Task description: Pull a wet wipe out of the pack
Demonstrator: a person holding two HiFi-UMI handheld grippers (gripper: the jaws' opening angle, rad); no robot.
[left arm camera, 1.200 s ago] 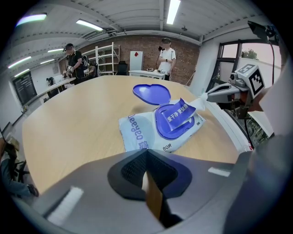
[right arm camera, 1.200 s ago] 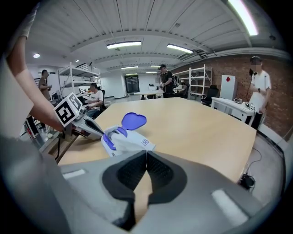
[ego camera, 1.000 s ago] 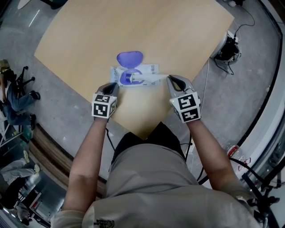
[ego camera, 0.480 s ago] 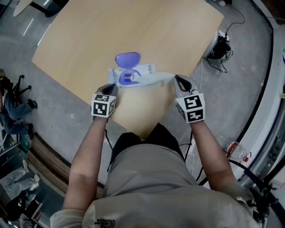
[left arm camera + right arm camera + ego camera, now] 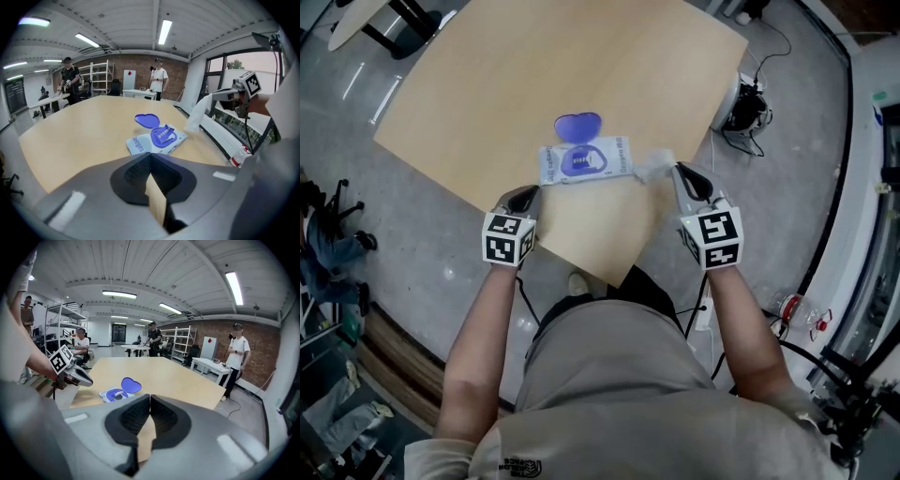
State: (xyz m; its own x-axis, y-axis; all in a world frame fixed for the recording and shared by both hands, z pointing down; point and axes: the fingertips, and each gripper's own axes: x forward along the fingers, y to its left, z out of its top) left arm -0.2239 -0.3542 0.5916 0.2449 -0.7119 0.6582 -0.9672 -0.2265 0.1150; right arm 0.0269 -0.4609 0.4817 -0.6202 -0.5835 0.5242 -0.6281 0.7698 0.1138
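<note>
On the light wood surface (image 5: 487, 103), toward the near edge, the pack (image 5: 586, 161) lies flat w/ its purple lid (image 5: 578, 125) flipped open on the far side; the right gripper (image 5: 681, 172) is closed on a white wet wipe (image 5: 652, 167), held just right of the pack; in the left gripper view the wipe hangs from the jaws, clear of the pack's opening, lower end near the pack's right corner; the left gripper (image 5: 525, 195) sits at the near-left, jaws together, nothing btw them, apart from the pack.
</note>
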